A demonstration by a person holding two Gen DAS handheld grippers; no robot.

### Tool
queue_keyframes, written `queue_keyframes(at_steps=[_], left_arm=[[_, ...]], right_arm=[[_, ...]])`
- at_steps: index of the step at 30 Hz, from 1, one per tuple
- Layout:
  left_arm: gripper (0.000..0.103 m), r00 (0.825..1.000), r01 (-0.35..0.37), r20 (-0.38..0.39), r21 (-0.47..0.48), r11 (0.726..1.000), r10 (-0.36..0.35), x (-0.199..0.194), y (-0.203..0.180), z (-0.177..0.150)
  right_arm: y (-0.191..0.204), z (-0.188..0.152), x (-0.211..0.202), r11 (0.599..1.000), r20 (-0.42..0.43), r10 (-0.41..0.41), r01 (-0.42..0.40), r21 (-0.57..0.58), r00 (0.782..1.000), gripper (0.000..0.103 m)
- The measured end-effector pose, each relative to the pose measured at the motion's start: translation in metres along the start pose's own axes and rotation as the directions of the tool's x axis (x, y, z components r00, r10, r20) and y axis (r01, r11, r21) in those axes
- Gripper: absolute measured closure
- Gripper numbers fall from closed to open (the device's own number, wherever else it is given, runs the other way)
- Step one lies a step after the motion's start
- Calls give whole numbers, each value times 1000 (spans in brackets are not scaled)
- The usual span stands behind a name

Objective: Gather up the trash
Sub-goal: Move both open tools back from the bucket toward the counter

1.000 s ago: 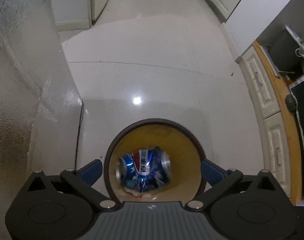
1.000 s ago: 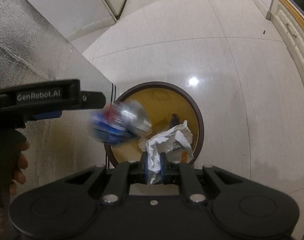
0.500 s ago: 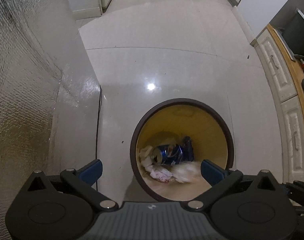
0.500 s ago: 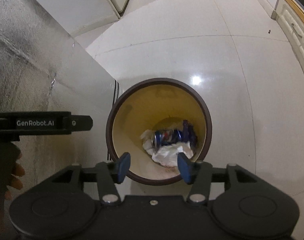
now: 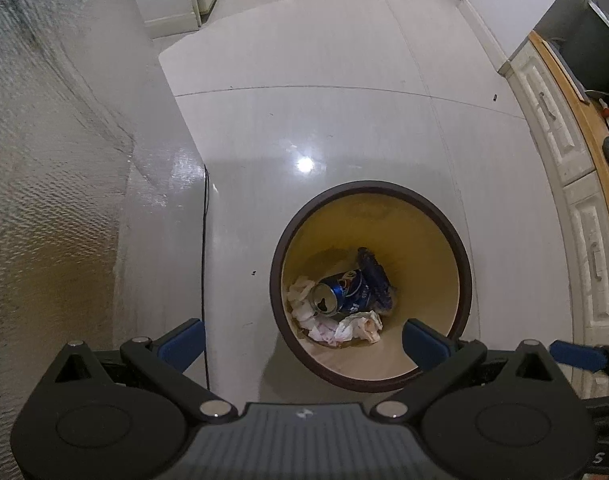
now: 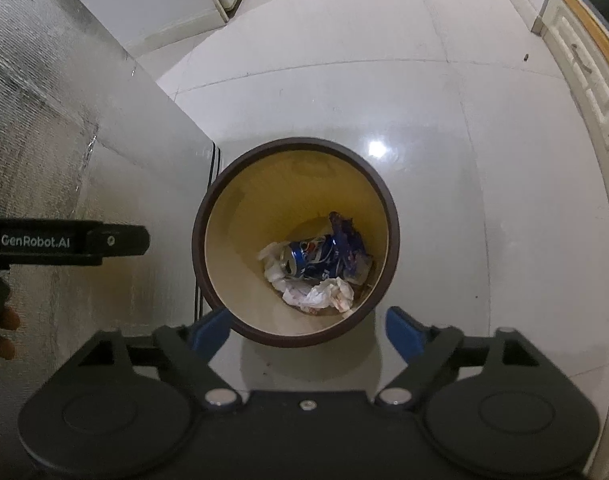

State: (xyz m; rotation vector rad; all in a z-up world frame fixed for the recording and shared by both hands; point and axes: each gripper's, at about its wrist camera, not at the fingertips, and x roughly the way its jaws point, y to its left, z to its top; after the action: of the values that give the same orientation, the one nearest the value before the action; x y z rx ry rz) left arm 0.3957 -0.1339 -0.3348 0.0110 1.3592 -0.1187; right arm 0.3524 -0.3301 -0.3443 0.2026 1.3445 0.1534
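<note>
While both grippers hung above the waste bin (image 6: 208,248), the right gripper (image 6: 306,330) was opening, nothing between its jaws; the left gripper (image 5: 302,340) gaped empty. Pepsi can (image 6: 310,258) and crumpled paper (image 6: 320,294) lay inside, seemingly dropped there.

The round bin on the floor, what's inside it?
Inside the bin lie a blue soda can on its side, crumpled white paper and a dark blue wrapper. Whatever sits beneath that pile, and most of the bin's bottom, is covered.
</note>
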Motion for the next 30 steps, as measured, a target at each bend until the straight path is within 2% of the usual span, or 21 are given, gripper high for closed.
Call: queue_keyframes(at_steps=[1, 4, 20, 30], left_arm=[[0, 1000, -2, 2, 3, 1000, 2, -3, 1, -1], [0, 1000, -12, 9, 12, 1000, 12, -11, 2, -4], [0, 997, -25, 73, 29, 999, 23, -66, 5, -22], [0, 992, -34, 123, 44, 998, 29, -100, 4, -34]], right_arm=[[0, -1, -3, 1000, 8, -5, 5, 1, 1000, 3], [-2, -3, -10, 1000, 31, -15, 15, 11, 999, 0], [-11, -8, -56, 994, 114, -62, 51, 96, 992, 0], [-7, -15, -91, 995, 167, -71, 58, 83, 983, 0]])
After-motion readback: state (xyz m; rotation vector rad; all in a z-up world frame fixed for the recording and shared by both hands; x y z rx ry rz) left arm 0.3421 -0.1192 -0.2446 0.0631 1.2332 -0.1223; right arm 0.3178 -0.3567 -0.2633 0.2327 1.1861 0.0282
